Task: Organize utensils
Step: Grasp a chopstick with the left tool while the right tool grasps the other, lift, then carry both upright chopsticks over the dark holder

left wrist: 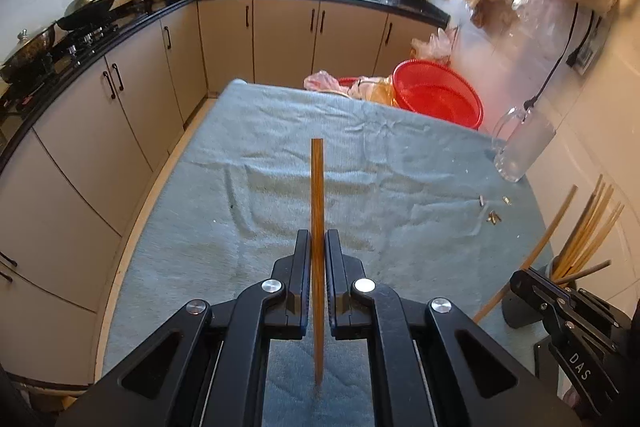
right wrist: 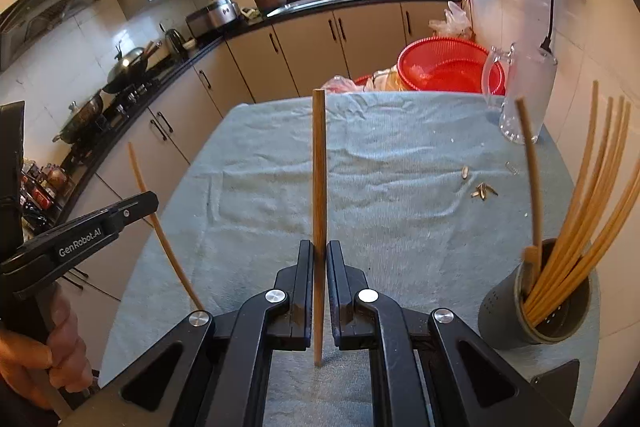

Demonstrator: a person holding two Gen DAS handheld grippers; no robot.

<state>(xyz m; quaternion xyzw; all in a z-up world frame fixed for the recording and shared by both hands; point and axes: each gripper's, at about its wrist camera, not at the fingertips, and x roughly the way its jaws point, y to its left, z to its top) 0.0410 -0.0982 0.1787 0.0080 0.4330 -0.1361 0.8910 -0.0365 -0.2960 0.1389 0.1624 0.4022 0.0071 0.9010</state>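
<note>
Wooden chopsticks are clamped in both of my tools. My left gripper (left wrist: 318,247) has its jaws pressed together on one chopstick (left wrist: 317,211), which stands nearly upright over the blue towel (left wrist: 400,167) covering the table. My right gripper (right wrist: 320,259) grips a second chopstick (right wrist: 319,167) the same way, its lower tip just above the towel.

Only the right wrist view shows the grey holder (right wrist: 536,307) whole, at the table's right edge, with a fan of pale chopsticks (right wrist: 592,211) leaning out of it; it also catches my left gripper from the side, with my hand (right wrist: 60,343) on its handle. From the left wrist view the holder is mostly hidden behind my right gripper. Both views show the glass jug (left wrist: 520,147), the red basket (left wrist: 440,95) and small scraps (right wrist: 484,191) on the towel.
</note>
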